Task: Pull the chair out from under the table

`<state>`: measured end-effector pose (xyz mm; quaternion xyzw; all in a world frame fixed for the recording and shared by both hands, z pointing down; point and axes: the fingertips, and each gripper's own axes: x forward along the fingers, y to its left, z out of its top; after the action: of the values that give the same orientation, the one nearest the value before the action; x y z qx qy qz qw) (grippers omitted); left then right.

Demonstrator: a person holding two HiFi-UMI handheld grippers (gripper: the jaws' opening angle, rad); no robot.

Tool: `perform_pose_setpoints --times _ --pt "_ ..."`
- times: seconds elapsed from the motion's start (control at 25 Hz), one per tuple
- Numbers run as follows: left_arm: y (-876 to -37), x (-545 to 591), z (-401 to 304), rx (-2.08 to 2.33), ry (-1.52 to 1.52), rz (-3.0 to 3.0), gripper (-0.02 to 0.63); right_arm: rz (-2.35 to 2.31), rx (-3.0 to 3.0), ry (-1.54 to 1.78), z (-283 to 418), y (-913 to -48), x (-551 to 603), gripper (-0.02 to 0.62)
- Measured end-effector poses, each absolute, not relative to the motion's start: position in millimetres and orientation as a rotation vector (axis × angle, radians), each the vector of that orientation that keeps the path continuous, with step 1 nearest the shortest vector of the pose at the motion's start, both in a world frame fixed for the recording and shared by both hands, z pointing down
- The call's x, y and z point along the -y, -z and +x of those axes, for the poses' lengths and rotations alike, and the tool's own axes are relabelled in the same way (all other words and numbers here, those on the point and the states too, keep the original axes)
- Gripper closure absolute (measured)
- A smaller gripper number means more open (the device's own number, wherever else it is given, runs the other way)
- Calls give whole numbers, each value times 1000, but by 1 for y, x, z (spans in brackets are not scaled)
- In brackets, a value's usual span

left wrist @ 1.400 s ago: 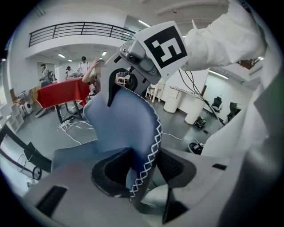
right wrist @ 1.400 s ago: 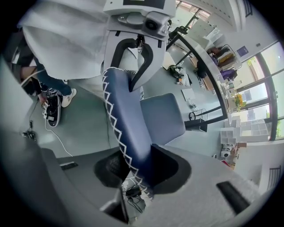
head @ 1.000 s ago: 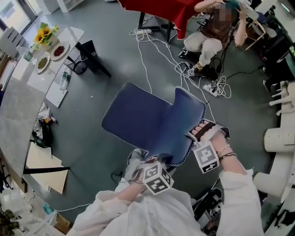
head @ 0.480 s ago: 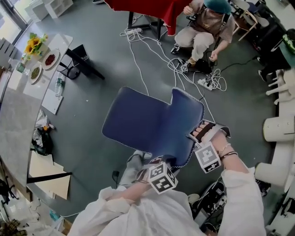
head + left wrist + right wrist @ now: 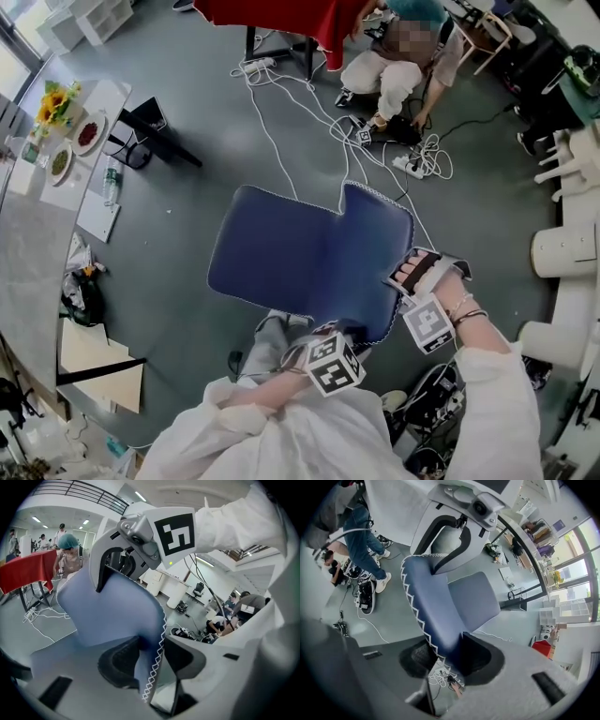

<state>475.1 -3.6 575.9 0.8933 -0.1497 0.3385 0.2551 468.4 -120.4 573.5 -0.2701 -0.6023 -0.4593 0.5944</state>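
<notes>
A blue padded chair (image 5: 300,262) with white edge stitching stands on the grey floor, apart from the grey table (image 5: 28,244) at the left. Both grippers hold the top of its backrest. My left gripper (image 5: 323,333) grips the near edge. In the left gripper view the stitched edge (image 5: 157,644) lies between the pads of the left gripper (image 5: 150,660), whose jaws have just been closing on it. My right gripper (image 5: 405,274) clamps the backrest's right corner. In the right gripper view the blue backrest (image 5: 436,611) sits pinched between the pads of the right gripper (image 5: 445,660).
White cables and a power strip (image 5: 412,164) trail across the floor beyond the chair. A seated person (image 5: 394,66) and a red-draped table (image 5: 281,14) are at the far side. Plates and sunflowers (image 5: 56,108) rest on the grey table. White furniture (image 5: 562,253) stands at the right.
The chair has slid further from the grey table, both grippers travelling with its backrest. The table's plates and flowers have shifted toward the picture's left edge.
</notes>
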Motion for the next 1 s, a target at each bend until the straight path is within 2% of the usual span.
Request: perform_pose_setpoints --times 0.28,0.48,0.8,1.0 --pt "-576 5 475 393 -875 2434 436 -552 1488 1014 467 -574 119 445" --pt "-576 4 472 366 -878 2436 433 -494 1550 907 472 -567 117 361" --pt "-557 -1 458 315 -855 2473 423 -305 1642 764 477 -537 109 363" --pt "-529 10 430 334 -807 2518 425 -190 1671 704 480 -517 104 416"
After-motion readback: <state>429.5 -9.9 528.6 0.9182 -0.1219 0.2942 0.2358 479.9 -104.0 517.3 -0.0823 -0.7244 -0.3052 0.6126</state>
